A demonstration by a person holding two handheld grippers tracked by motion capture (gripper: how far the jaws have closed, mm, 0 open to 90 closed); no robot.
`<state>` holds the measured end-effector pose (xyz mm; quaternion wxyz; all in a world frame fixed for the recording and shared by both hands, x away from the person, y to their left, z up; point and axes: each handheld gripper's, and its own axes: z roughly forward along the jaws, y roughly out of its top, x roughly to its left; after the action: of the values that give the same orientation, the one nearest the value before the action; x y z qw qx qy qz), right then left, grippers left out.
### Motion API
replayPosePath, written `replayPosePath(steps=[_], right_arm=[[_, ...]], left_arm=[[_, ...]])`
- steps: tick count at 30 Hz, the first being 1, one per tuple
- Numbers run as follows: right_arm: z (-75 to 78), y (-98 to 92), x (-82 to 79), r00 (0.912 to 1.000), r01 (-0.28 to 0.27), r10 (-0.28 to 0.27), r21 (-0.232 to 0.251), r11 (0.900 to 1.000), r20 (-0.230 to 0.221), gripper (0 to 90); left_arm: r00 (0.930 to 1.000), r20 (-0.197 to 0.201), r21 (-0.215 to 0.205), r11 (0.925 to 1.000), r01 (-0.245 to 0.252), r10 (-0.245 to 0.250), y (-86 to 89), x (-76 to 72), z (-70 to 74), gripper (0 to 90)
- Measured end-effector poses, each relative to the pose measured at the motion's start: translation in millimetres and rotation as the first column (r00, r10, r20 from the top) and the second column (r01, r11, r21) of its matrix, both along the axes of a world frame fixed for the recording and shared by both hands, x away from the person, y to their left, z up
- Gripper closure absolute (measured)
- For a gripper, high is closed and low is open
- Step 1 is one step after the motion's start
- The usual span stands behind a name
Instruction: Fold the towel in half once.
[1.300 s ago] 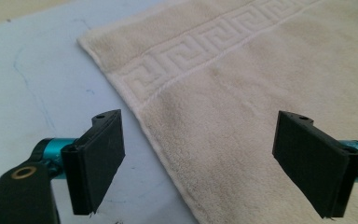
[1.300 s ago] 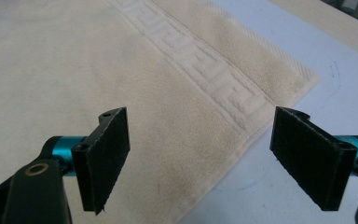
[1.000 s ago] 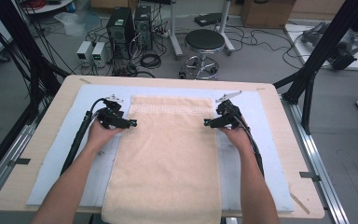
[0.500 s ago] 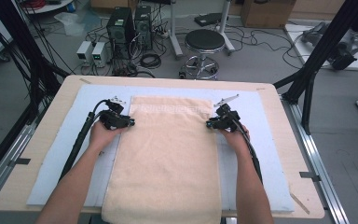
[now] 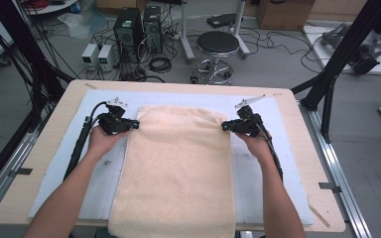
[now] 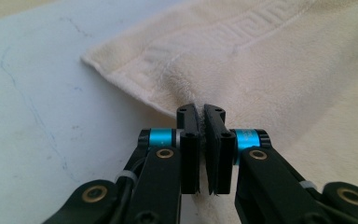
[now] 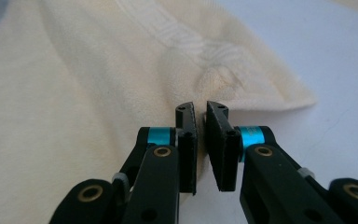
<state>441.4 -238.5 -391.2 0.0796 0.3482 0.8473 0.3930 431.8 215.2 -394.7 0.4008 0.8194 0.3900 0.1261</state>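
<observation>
A cream towel [image 5: 178, 168] lies flat on the white mat [image 5: 99, 178], its near end hanging over the table's front edge. My left gripper [image 5: 135, 125] is at the towel's left edge near the far corner. In the left gripper view it [image 6: 201, 112] is shut on the towel [image 6: 284, 70], with cloth pinched between the jaws. My right gripper [image 5: 224, 127] is at the right edge near the other far corner. In the right gripper view it [image 7: 200, 109] is closed on the towel's [image 7: 74, 84] edge with a thin gap at the tips, and the patterned border puckers just ahead.
The mat covers a wooden table [image 5: 44, 148] with bare mat strips on both sides of the towel. Black frame posts [image 5: 337, 59] stand at the table's right and left. Beyond the far edge are a stool [image 5: 218, 44] and computer boxes [image 5: 129, 25] on the floor.
Both grippers have edged slightly inward onto the towel's side edges. The towel itself lies as before.
</observation>
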Motion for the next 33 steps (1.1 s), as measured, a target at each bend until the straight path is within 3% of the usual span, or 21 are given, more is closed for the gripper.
replayPosePath(steps=[3, 6, 10, 14, 16, 18, 23, 27, 29, 33], right_arm=[[19.7, -5.7, -13.3, 0.999, -0.03, 0.028, 0.058, 0.998, 0.036, 82.9], [33.8, -9.9, -26.9, 0.9964, -0.056, 0.051, 0.08, 0.995, 0.068, 82.7], [52.5, -8.2, -54.4, 0.9873, -0.108, 0.103, 0.036, 0.994, 0.121, 82.6], [59.2, -6.0, -89.2, 0.9741, -0.164, 0.162, 0.0, 0.986, 0.158, 82.5], [53.9, -5.3, -113.2, 0.9659, -0.197, 0.196, -0.012, 0.98, 0.169, 82.5], [46.0, -3.9, -130.0, 0.9629, -0.217, 0.217, -0.02, 0.976, 0.16, 82.3], [14.2, -2.9, -164.8, 0.9643, -0.233, 0.236, -0.033, 0.972, 0.121, 79.4], [-1.0, -13.0, -173.4, 0.9735, -0.207, 0.209, -0.021, 0.978, 0.094, 68.5], [-2.4, -20.2, -174.2, 0.9791, -0.184, 0.184, -0.007, 0.983, 0.088, 61.5], [0.0, -24.2, -166.3, 0.9825, -0.155, 0.155, -0.007, 0.988, 0.103, 59.1]], left_arm=[[0.9991, 0.039, -0.026, 0.9995, 0.018, -0.017, 6.4, -10.4, 16.9, 84.8], [0.9965, 0.074, -0.045, 0.998, 0.043, -0.04, 11.5, -23.6, 32.3, 84.8], [0.9892, 0.122, -0.054, 0.9947, 0.088, -0.081, 16.4, -52.4, 45.7, 84.8], [0.9796, 0.165, -0.052, 0.9909, 0.125, -0.115, 25.3, -97.5, 41.5, 84.7], [0.9767, 0.171, -0.058, 0.9882, 0.142, -0.13, 27.8, -117.2, 33.6, 84.7], [0.9762, 0.16, -0.033, 0.9875, 0.154, -0.147, 28.0, -137.0, 22.0, 84.6], [0.9762, 0.081, -0.002, 0.9794, 0.202, -0.201, 26.9, -170.4, -8.2, 82.9], [0.978, 0.01, -0.003, 0.9781, 0.208, -0.208, 33.1, -177.3, -21.2, 69.5], [0.9798, 0.021, -0.002, 0.98, 0.199, -0.199, 37.6, -176.3, -18.1, 66.3], [0.9832, 0.061, -0.002, 0.985, 0.172, -0.172, 39.1, -164.1, -7.4, 61.2]])
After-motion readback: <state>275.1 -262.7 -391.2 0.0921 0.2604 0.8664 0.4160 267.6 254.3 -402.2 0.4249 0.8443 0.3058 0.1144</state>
